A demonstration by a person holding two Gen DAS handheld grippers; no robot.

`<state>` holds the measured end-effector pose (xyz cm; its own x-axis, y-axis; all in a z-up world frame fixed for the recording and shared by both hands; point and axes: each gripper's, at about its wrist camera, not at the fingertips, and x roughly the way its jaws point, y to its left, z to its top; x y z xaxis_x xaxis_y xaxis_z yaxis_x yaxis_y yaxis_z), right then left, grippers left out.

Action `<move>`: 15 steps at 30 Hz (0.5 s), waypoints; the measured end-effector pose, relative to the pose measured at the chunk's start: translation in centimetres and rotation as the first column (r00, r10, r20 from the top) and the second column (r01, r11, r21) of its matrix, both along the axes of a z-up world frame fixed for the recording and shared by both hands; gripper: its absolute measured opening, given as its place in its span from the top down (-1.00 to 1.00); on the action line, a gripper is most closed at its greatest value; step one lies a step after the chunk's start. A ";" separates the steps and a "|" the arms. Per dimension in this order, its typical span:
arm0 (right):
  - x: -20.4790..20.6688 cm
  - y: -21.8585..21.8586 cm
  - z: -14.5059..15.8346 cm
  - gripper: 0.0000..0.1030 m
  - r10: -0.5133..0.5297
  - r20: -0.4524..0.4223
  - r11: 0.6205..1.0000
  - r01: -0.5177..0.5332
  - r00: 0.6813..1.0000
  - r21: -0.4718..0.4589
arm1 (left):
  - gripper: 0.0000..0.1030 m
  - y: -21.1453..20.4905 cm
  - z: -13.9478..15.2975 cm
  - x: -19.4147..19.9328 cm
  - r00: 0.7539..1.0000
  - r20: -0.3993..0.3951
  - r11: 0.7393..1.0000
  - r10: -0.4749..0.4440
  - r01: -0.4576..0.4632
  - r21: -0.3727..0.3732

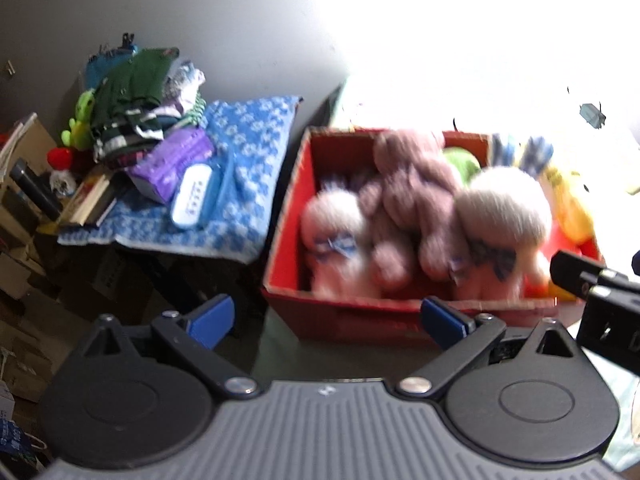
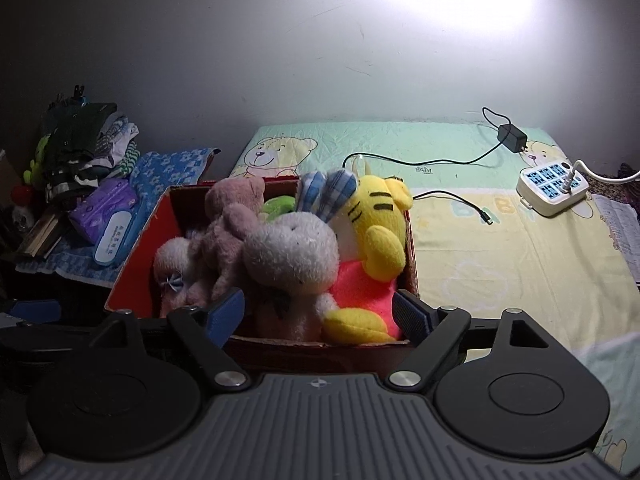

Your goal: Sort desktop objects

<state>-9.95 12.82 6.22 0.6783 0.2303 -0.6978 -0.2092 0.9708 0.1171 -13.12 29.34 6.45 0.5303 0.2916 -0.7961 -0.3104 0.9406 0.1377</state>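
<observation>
A red cardboard box (image 2: 136, 256) (image 1: 288, 208) sits on the desk, packed with plush toys: a grey-white rabbit (image 2: 296, 260) (image 1: 508, 208), a pink bear (image 2: 232, 216) (image 1: 408, 184), a yellow tiger (image 2: 380, 232) and a green toy (image 2: 278, 205). My right gripper (image 2: 320, 314) hangs open just before the box's near wall, nothing between its blue pads. My left gripper (image 1: 334, 318) is also open and empty, at the box's near left corner. The left wrist view is blurred. The right gripper's black body (image 1: 600, 300) shows at that view's right edge.
A bear-print cloth (image 2: 500, 248) covers the desk. On it lie a black charger (image 2: 512, 138) with its cable and a white power strip (image 2: 552, 188). To the left, a blue towel (image 1: 248, 168) carries folded clothes (image 1: 132, 100), a purple pack (image 1: 176, 160), a white case (image 1: 192, 196) and books.
</observation>
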 end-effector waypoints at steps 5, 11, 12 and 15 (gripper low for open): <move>0.8 0.7 0.6 -0.63 -0.023 -0.008 0.999 0.023 1.000 0.040 | -0.95 1.1 1.1 1.1 1.000 0.007 1.000 0.002 -0.002 0.021; 1.6 1.0 -0.1 -0.66 -0.065 -0.045 0.996 0.068 0.997 0.066 | -0.95 1.9 0.9 2.3 1.000 -0.020 1.000 -0.014 0.014 0.017; 1.7 1.1 -0.3 -0.67 -0.074 -0.052 0.995 0.077 0.996 0.068 | -0.95 1.8 0.7 2.6 1.000 -0.025 0.999 -0.018 0.019 0.029; 2.1 1.1 -0.8 -0.67 -0.098 -0.073 0.992 0.104 0.992 0.075 | -0.95 1.8 0.0 3.1 0.999 -0.034 0.999 -0.034 0.035 0.038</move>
